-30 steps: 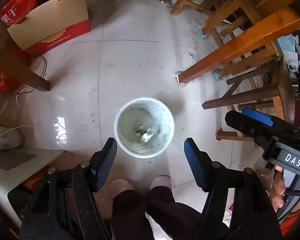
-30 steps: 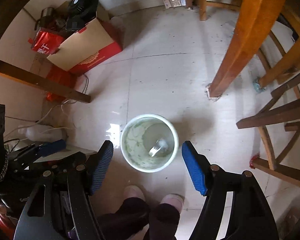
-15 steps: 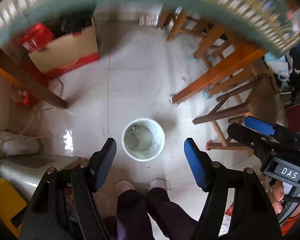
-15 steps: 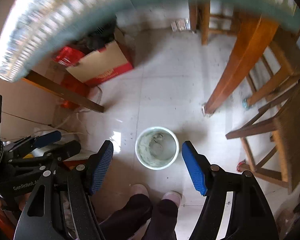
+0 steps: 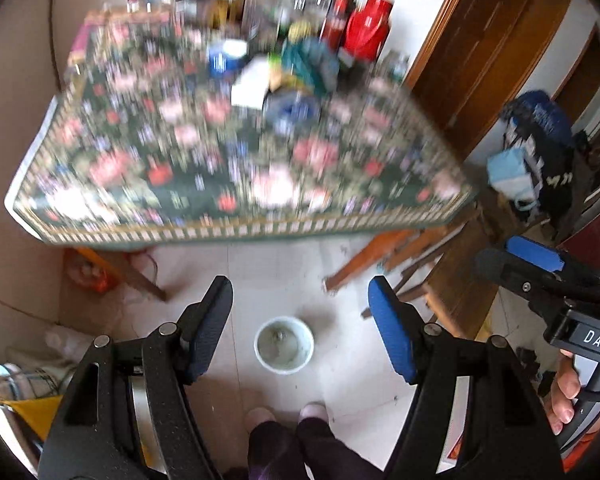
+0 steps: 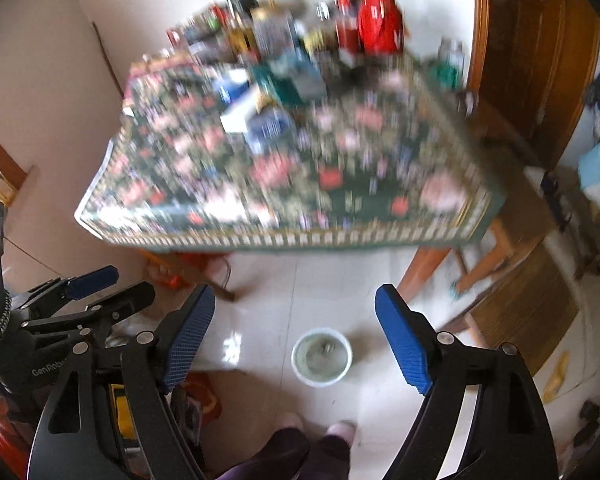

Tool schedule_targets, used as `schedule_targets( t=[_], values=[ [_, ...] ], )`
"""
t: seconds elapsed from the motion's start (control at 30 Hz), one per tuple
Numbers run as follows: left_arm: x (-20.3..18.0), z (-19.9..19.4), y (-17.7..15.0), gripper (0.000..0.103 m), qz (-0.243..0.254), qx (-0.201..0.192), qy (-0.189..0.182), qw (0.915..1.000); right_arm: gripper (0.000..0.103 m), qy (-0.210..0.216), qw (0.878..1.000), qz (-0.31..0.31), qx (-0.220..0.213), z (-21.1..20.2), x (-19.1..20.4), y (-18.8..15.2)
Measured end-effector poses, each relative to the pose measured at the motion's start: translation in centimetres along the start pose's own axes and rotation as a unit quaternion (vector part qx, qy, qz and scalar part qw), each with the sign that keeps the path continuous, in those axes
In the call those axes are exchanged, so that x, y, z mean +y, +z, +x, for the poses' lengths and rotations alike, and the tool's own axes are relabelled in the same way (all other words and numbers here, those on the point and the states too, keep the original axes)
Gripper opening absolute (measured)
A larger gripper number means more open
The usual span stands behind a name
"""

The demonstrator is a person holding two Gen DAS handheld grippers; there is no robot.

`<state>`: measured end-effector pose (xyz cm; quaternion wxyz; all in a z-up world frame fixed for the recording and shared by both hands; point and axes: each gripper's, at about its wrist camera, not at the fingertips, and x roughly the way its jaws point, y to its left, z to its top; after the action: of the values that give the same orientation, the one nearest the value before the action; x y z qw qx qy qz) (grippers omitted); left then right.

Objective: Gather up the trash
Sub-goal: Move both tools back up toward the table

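My left claw (image 5: 300, 312) and right claw (image 6: 296, 320) gape, released. The pale bin (image 5: 284, 345) stands on the floor beneath, scraps inside.

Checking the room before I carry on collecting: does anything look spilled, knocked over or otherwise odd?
Nothing clearly stands out. The white bin stands upright on the floor with something small inside. The table top is too blurred to judge its clutter. Both grippers' jaws are open and empty.
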<state>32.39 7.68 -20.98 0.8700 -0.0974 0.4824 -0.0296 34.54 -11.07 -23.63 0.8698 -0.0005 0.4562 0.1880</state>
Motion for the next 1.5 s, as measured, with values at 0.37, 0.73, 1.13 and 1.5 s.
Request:
schedule_targets(
  t=[0.37,0.73,1.13,1.5],
  values=[
    [-1.3,-12.2,4.5,0.070,0.044,-0.112,-0.014,0.9926,0.080,-0.053,0.985,-0.029,-0.159,-12.4,4.6,4.7],
    [-0.8,-17.2,7.1,0.082,0.056,-0.195,-0.004,0.9792,0.080,-0.059,0.972,-0.018,-0.227,-15.8,5.4,6.7],
    [-1.9,-13.7,13.9,0.086,0.054,-0.216,0.019,0.9748,0.080,-0.072,0.968,0.027,-0.239,-12.9,-1.2,12.8],
    [-3.4,-8.7,23.1,0.086,-0.019,-0.235,0.045,0.9709,0.080,-0.038,0.977,-0.030,-0.208,-8.8,-6.1,21.6]
  ],
)
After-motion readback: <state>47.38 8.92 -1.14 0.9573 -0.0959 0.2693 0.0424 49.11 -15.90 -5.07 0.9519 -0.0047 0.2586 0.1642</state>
